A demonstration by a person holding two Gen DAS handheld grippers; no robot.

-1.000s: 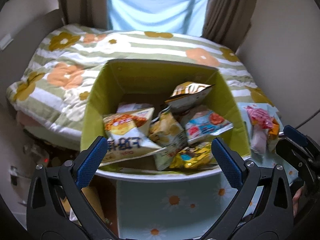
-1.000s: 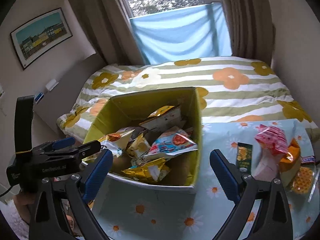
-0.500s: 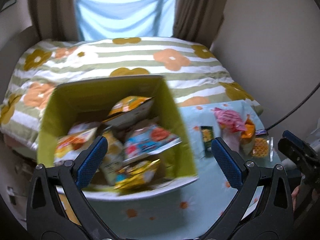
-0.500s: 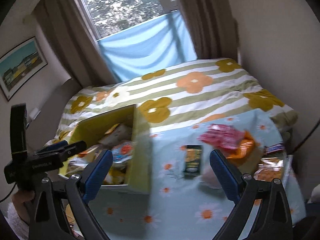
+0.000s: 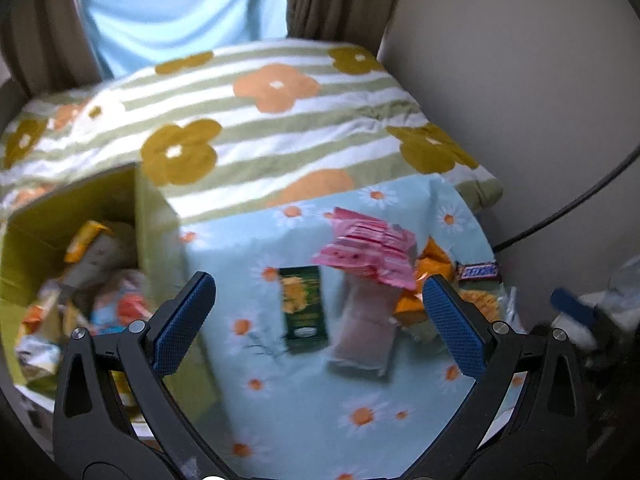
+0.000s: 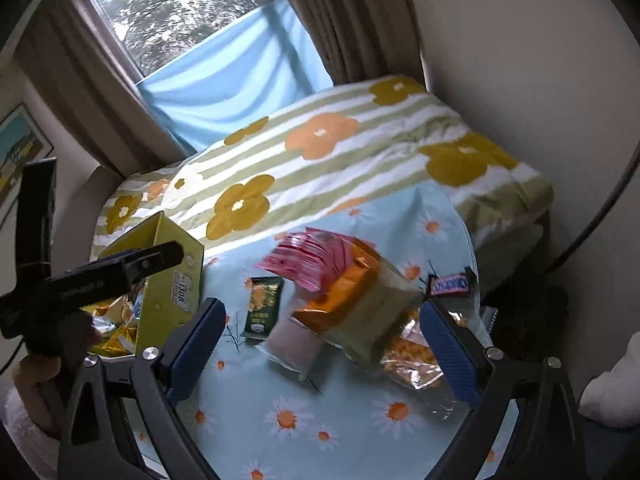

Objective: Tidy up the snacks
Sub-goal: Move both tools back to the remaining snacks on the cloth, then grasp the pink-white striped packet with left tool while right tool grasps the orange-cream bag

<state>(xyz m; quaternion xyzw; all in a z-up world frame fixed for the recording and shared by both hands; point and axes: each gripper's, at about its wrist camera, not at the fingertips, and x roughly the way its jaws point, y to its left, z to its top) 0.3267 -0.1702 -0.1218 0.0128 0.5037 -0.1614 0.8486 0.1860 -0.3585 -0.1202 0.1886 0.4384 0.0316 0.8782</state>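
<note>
Both my grippers, left [image 5: 318, 322] and right [image 6: 320, 344], are spread wide and hold nothing. The loose snacks [image 6: 352, 300] are heaped at frame centre on the daisy cloth [image 6: 288, 420], and the yellow box [image 5: 156, 240] sits at the left edge. A pinch on the pink bag [image 5: 364, 248] could topple the pile beneath it. Blur leaves the box's contents, I think foil packets, unreadable.

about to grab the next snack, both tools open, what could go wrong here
The pink packet lies on top of the pile, so pulling a lower bag could tip it off. The chocolate bar sits near the table edge and could get knocked off. The green box already looks heaped.
</note>
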